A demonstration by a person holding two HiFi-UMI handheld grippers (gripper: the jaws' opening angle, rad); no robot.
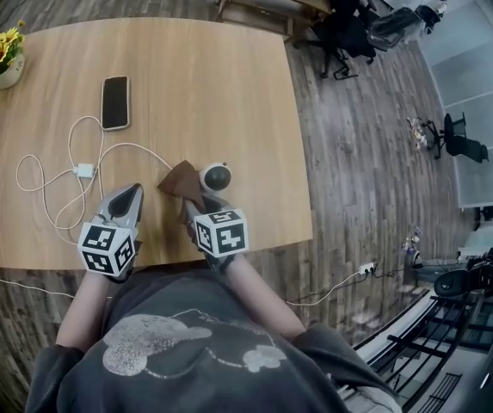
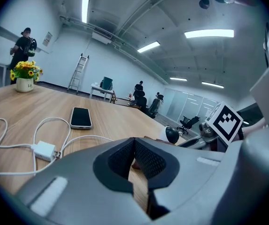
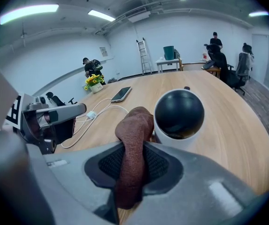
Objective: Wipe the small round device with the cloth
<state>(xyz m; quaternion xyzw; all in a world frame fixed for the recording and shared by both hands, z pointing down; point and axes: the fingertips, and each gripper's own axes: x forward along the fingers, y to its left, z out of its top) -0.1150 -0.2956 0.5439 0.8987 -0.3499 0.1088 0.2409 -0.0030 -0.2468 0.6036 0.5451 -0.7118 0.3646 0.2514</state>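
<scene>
Cloth (image 3: 134, 125) held beside the device (image 3: 179, 114), wipe about to start
Best to lay the free fold of the cloth over the device's dark top and sweep round it lightly, without shoving it along the desk (image 1: 186, 84). Right gripper (image 3: 133, 161) low at the near edge, fingers (image 3: 161, 165) clamped on the cloth, bunched end touching or just short of the device, hard to tell which. Left gripper (image 2: 135, 153) alongside, fingers (image 2: 152, 161) together, empty

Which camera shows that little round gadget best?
The right gripper view: the round device sits close and large beside the cloth, dark dome in a white shell. The head view shows it small from above; the left gripper view, small and distant.
</scene>
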